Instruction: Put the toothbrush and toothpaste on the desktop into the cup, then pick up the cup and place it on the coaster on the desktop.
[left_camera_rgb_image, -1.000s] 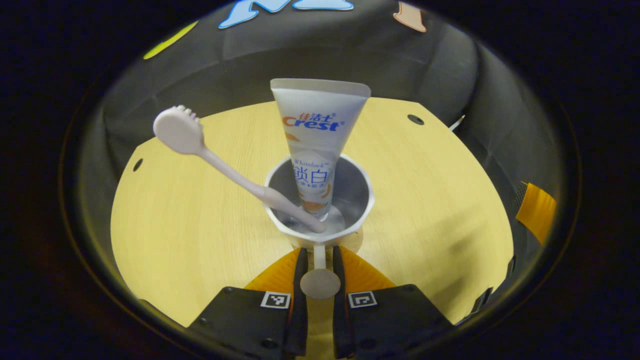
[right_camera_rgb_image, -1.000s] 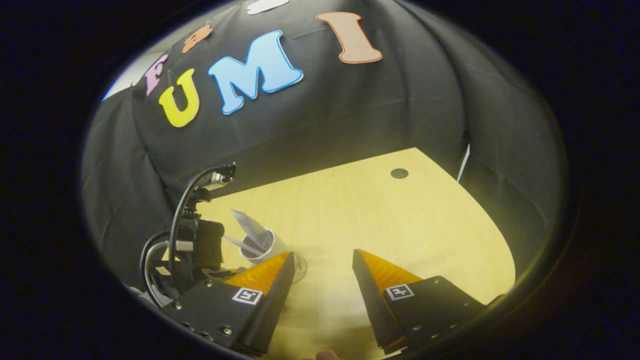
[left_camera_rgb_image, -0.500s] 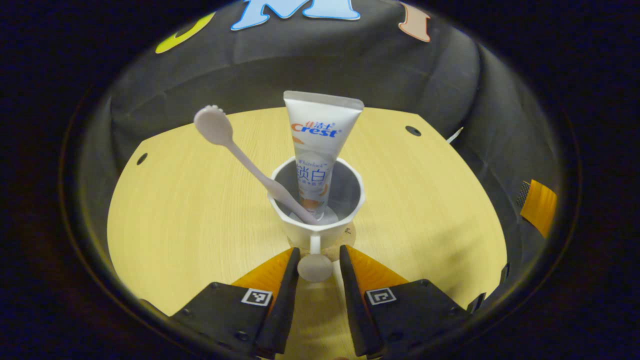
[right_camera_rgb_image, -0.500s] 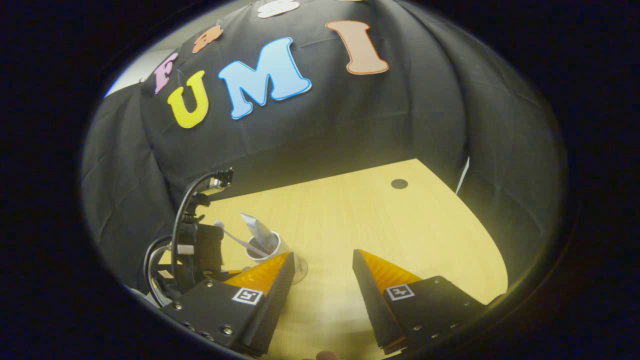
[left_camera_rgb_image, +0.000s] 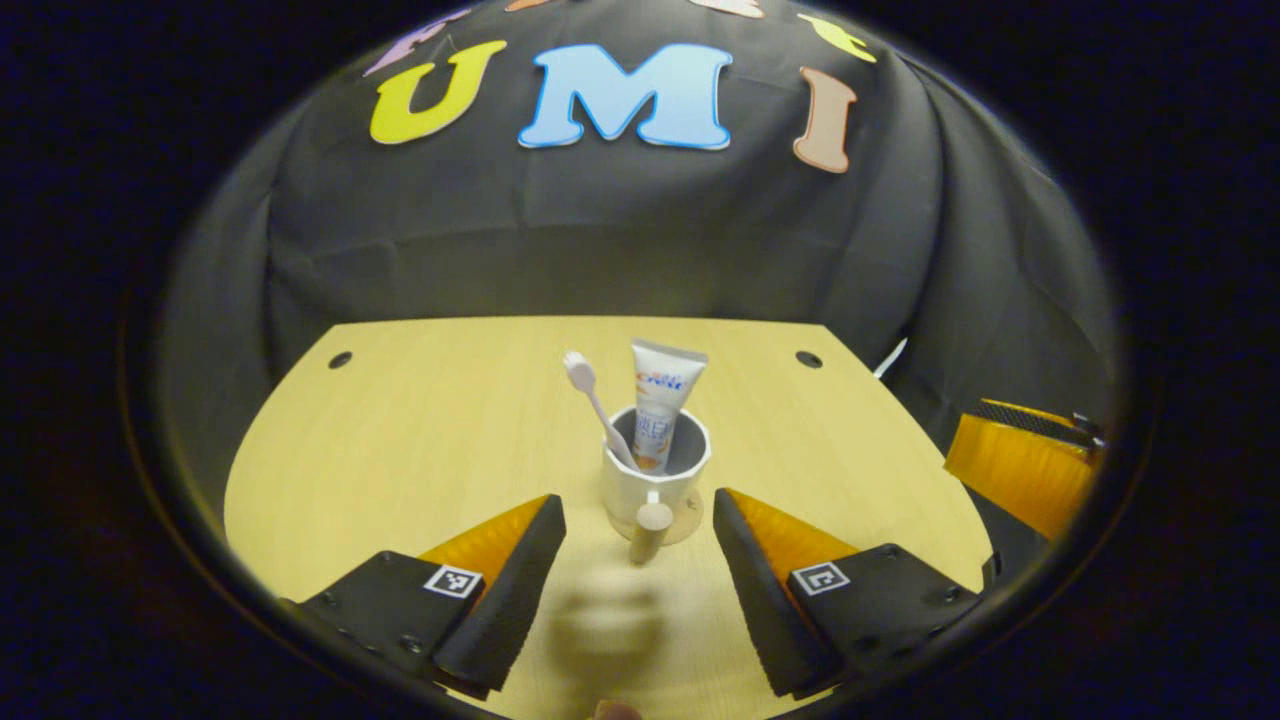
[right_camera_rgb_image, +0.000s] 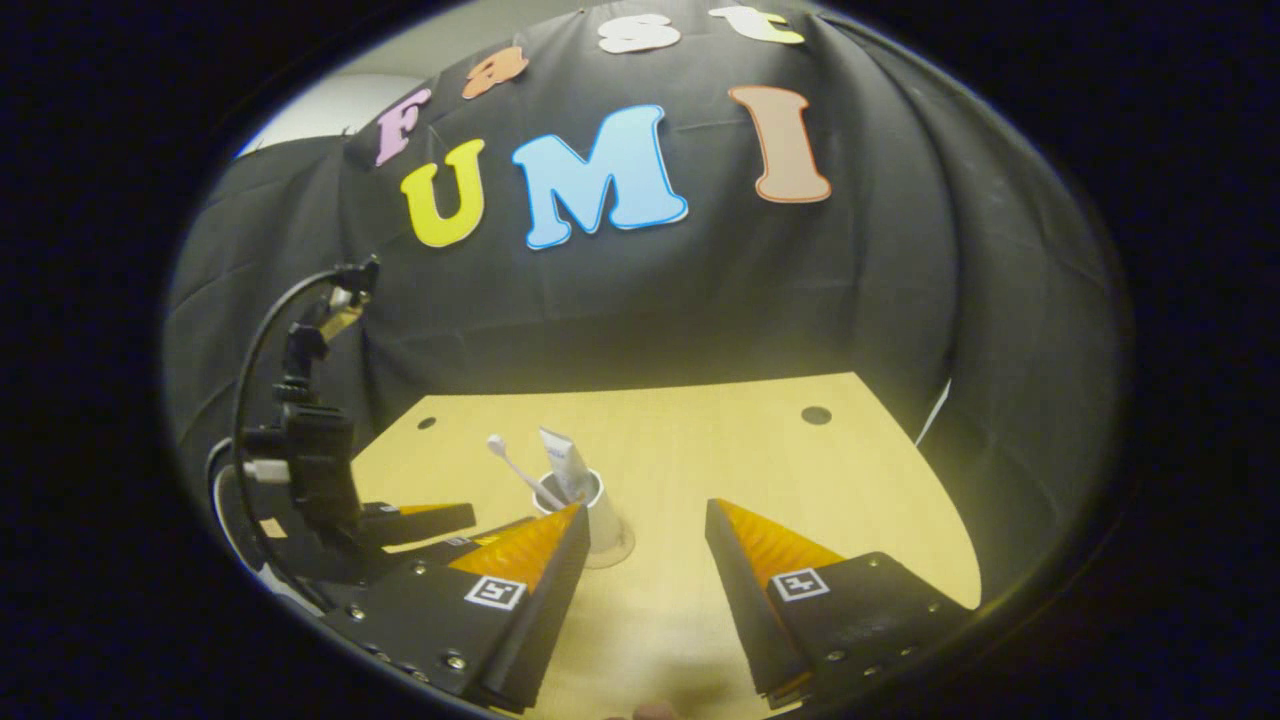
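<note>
With brush (left_camera_rgb_image: 592, 398) and paste (left_camera_rgb_image: 662, 400) in the cup (left_camera_rgb_image: 655, 470) on its coaster (left_camera_rgb_image: 686, 524), we see both tongs, left (left_camera_rgb_image: 634, 540) and right (right_camera_rgb_image: 643, 548), wide and empty just short of it; nothing looks left.

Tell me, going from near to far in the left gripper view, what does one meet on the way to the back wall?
The left claw, open → the white cup's round-ended handle → the white cup on its clear round coaster → bare pale wooden desktop → black cloth wall.
</note>
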